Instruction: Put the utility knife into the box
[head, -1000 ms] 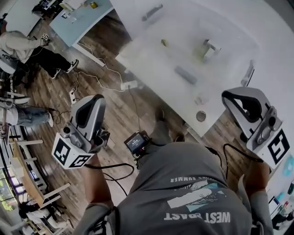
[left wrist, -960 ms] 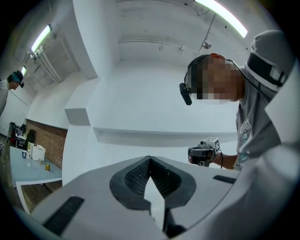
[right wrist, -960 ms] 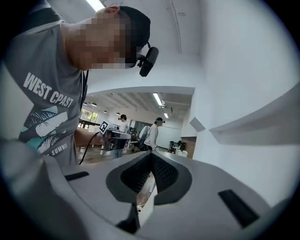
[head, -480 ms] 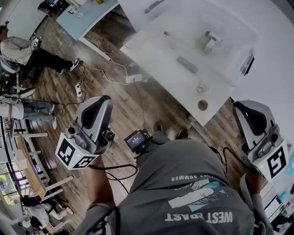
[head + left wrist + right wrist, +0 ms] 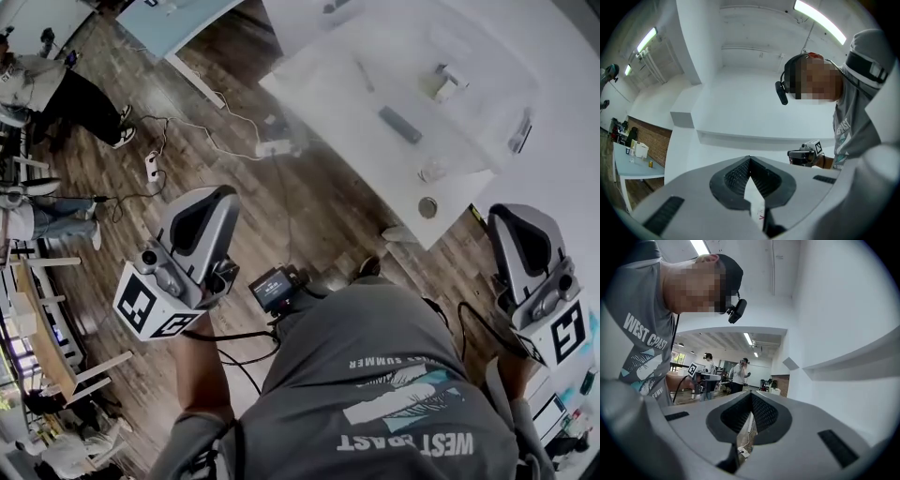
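**Desk:** First entry: left tongs [image 5: 227, 191] and right tongs [image 5: 507, 209]?

**Operator:** Left tongs: jaws pressed together, nothing between them. Right tongs: likewise closed and empty. I held both out in front of me over the wooden floor [image 5: 281, 211], short of the surface [image 5: 323, 98].

**Desk:** Second entry: utility knife [image 5: 400, 125]?

**Operator:** Probable only. It was a slim dark grey bar lying flat on the white surface, well apart from both tongs. The view was hazy there, so I took it for the knife by shape alone.

**Desk:** Third entry: box?

**Operator:** Not catalogued. I could not pick it out on the surface. Nor could I tell whether the knife already lay inside it.

**Desk:** Handling notes?

**Operator:**
- **Body:** I judged it stiff, hard-cased and fairly light.
- **Finish:** It looked smooth enough to slip in a loose pinch.
- **Blade:** I could not see whether it was out, so I treated one end as sharp.
- **Hold:** I reckoned on taking it across the narrow width at mid-body, from above, since it lay flat. That called for a firm squeeze, clear of both ends.
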`<state>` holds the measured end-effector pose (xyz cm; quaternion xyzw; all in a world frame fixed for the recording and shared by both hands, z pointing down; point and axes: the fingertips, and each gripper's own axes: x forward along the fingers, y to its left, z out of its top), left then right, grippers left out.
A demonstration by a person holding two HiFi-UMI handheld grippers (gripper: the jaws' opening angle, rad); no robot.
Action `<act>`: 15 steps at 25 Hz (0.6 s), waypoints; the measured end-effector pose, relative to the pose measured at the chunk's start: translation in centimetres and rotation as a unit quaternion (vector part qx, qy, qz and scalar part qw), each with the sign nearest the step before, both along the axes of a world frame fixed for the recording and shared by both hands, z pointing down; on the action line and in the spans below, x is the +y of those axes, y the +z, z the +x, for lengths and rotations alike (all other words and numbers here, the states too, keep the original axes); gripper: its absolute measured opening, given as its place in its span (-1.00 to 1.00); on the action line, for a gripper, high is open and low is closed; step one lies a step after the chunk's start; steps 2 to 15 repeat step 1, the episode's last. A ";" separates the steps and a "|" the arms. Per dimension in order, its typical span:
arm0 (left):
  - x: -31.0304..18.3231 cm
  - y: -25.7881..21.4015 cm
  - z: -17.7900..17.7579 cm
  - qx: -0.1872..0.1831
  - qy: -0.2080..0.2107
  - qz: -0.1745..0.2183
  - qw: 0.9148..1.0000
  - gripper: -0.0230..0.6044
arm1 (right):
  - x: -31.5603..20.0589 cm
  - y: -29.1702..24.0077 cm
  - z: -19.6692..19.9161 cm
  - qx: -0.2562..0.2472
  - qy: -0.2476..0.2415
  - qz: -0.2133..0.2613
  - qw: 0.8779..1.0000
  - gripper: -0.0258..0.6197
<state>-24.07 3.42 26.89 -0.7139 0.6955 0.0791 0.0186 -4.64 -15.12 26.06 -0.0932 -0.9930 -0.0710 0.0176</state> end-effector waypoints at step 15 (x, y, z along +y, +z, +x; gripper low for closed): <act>0.8 0.4 -0.9 0.004 -0.002 0.002 1.000 -0.90 | 0.7 0.2 -0.8 0.001 0.000 0.000 1.000 -0.89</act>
